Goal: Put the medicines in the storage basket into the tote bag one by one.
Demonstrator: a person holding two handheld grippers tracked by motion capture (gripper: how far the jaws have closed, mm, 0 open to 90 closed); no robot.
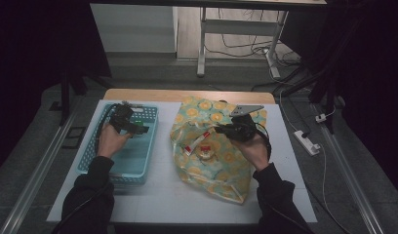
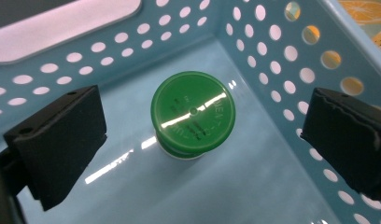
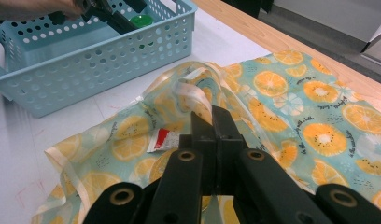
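A small bottle with a green cap [image 2: 193, 112] stands upright on the floor of the light-blue perforated basket [image 2: 272, 42], near a corner. My left gripper [image 2: 202, 126] hangs open over it, one pad on each side of the cap and neither touching. From above, the left gripper [image 1: 138, 129] is over the far part of the basket [image 1: 133, 161]. My right gripper [image 3: 214, 121] is shut on the raised rim of the orange-slice print bag [image 3: 319, 102]. That bag [image 1: 211, 170] lies at mid table, with the right gripper [image 1: 226, 130] at its far side.
A red-and-white packet [image 3: 161, 139] lies at the bag's mouth, and a small round item [image 1: 205, 153] sits beside it. The white mat [image 1: 163, 195] covers the table, with a wooden edge [image 1: 187, 95] at the far side. A power strip [image 1: 307, 142] lies on the floor at the right.
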